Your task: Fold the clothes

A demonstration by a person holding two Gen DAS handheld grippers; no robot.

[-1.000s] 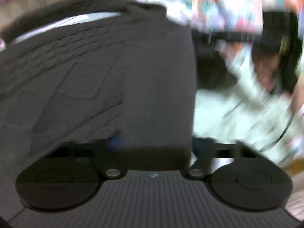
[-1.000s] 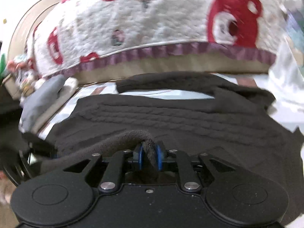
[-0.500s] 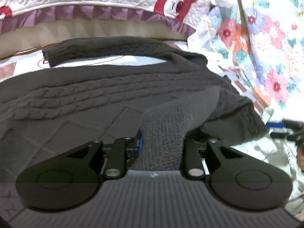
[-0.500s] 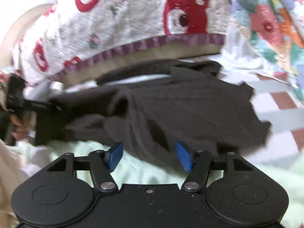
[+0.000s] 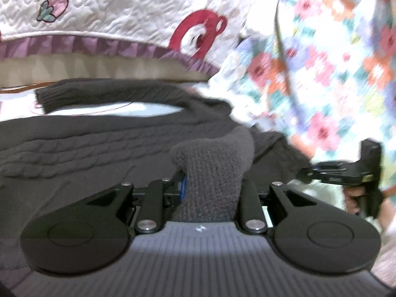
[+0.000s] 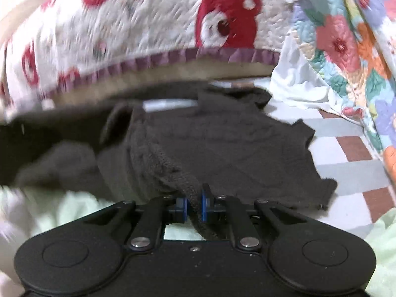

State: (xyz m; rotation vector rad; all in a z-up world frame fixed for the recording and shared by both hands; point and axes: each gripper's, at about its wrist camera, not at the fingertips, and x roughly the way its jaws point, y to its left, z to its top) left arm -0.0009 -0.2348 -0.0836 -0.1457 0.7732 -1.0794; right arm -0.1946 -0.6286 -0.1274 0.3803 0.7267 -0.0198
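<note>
A dark brown cable-knit sweater (image 5: 99, 148) lies spread on the bed, one sleeve stretched across the far side. My left gripper (image 5: 212, 188) is shut on a thick raised fold of it, and the knit hides the right finger. In the right wrist view the same sweater (image 6: 235, 148) lies crumpled, its edge rising into my right gripper (image 6: 193, 203), whose blue pads pinch it. The right gripper (image 5: 346, 175) also shows at the sweater's right edge in the left wrist view, held by a hand (image 5: 354, 198).
A white quilt with red bears (image 6: 148, 24) and a purple frill is piled behind the sweater. A floral quilt (image 5: 321, 74) hangs at the right. A checked sheet (image 6: 346, 168) lies under the sweater, with pale green cloth (image 6: 74, 210) close in front.
The right gripper, open half a second ago, has shut on the sweater's edge. The left gripper, open a second ago, keeps its hold on the fold.
</note>
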